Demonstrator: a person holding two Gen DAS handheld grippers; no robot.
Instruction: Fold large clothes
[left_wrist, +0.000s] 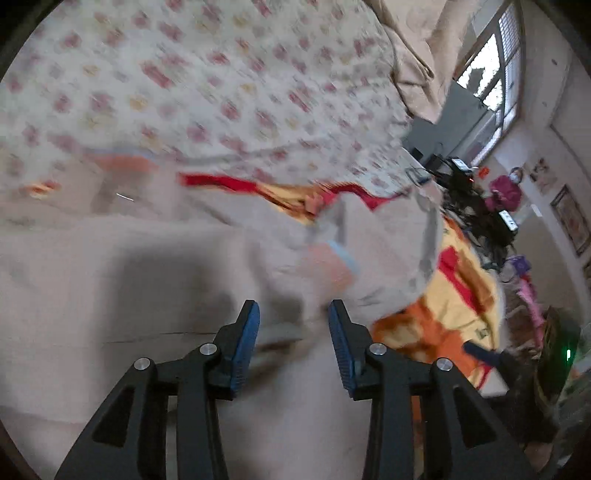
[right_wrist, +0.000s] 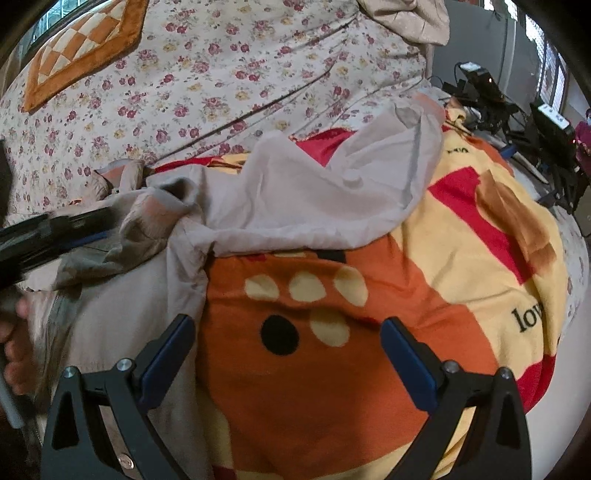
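Bed: floral sheet (right_wrist: 221, 74), orange-yellow blanket (right_wrist: 461, 240). Beige garment (right_wrist: 314, 199) crumpled ahead of left gripper (left_wrist: 293, 314), left of right gripper (right_wrist: 288, 330); both jaws open, empty.

The pale grey-beige garment (right_wrist: 303, 199) lay rumpled and half spread on the orange, yellow and red blanket (right_wrist: 369, 332), one broad flap turned up toward the flowered bedding (right_wrist: 221, 74) and its bunched, creased left part lying in folds (left_wrist: 110, 277).
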